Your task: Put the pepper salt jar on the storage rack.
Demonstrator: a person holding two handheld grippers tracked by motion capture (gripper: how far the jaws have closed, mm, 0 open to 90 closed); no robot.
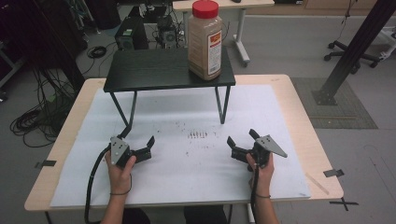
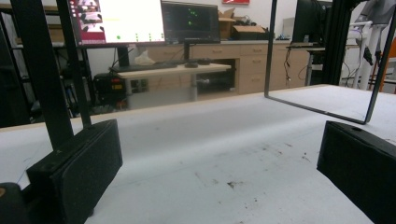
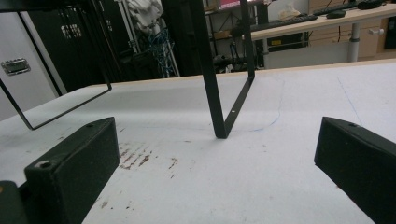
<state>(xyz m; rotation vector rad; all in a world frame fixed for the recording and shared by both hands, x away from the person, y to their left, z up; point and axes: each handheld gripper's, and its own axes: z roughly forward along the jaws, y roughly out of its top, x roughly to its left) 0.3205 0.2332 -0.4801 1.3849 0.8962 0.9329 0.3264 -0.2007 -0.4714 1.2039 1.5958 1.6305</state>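
Observation:
A big clear jar (image 1: 204,39) of brown granules, with a red lid and a white and orange label, stands upright on the right end of a low black stand (image 1: 154,70). The stand rests on thin black legs (image 3: 219,93) at the back of a white mat (image 1: 187,177). Near the mat's front left, my left gripper (image 1: 146,149) is open and empty, its jaws wide apart (image 2: 219,154). My right gripper (image 1: 242,139) is open too, at the front right, holding nothing (image 3: 215,149). Both point toward the stand and rest low over the mat.
Small brown stains (image 1: 198,135) mark the mat between the grippers. The wooden table edge (image 1: 322,140) borders the mat, with black tape marks on it. Beyond the table are cables, computers, a desk with monitors (image 2: 140,21) and a black post (image 1: 355,46).

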